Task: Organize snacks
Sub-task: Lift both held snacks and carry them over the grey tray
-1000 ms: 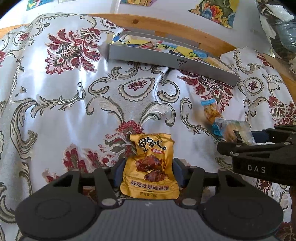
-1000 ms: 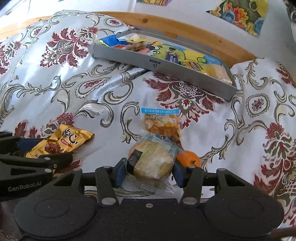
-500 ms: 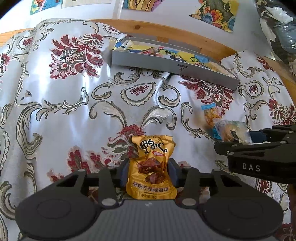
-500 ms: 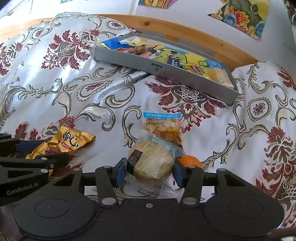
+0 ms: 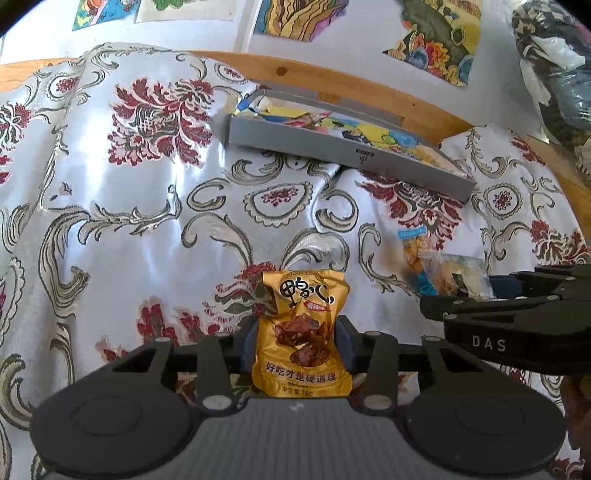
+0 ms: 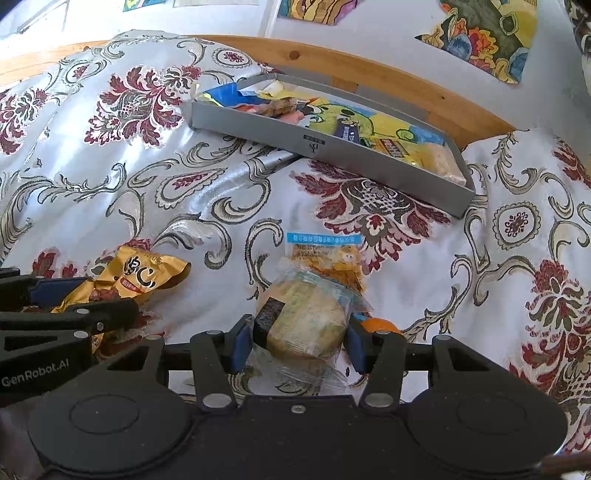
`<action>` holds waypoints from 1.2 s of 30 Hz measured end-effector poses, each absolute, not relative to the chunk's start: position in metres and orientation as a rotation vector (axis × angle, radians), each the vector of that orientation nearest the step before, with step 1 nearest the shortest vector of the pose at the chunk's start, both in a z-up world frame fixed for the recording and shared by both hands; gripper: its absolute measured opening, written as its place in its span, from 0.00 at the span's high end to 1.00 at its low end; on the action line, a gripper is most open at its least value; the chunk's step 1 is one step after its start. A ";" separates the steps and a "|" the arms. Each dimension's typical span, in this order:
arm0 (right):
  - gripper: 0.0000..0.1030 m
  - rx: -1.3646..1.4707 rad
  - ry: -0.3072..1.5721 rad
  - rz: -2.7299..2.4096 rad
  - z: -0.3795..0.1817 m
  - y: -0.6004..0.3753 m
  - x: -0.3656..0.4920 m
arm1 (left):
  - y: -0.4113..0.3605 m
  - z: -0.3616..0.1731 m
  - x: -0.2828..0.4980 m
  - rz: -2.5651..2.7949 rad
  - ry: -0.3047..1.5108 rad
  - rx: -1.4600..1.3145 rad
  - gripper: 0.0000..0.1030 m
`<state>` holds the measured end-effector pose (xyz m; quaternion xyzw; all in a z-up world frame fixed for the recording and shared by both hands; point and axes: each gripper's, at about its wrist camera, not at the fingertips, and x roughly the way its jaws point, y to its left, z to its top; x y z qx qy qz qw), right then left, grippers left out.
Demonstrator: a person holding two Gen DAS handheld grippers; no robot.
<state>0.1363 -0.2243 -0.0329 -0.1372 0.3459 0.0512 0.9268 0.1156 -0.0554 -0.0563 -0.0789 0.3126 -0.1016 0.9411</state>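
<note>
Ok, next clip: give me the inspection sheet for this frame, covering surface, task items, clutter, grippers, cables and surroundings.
Surface: floral satin cloth, wrinkled, over a wooden table.
Job's things: grey tray at the far edge, already full of snack packs; gold snack packet; clear-wrapped cake; blue-topped snack pack lying loose on the cloth.
Clutter: an orange object partly hidden behind the right fingers.
Grippers: left gripper shut on the gold snack packet; right gripper shut on the clear-wrapped cake.
Cables: nothing seen.
Surroundings: white wall with colourful pictures.
</note>
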 end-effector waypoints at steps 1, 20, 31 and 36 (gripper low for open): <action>0.49 -0.283 0.702 0.106 -0.032 -0.224 0.136 | -0.055 -0.056 0.115 -0.209 0.631 -0.164 0.55; 0.48 -0.283 0.524 0.114 -0.007 -0.225 0.145 | -0.060 -0.028 0.125 -0.147 0.578 -0.161 0.55; 0.48 -0.172 0.475 0.052 0.021 -0.254 0.146 | -0.082 0.007 0.150 -0.150 0.516 -0.141 0.55; 0.48 -0.132 0.442 0.039 0.035 -0.268 0.149 | -0.090 0.022 0.166 -0.171 0.494 -0.189 0.55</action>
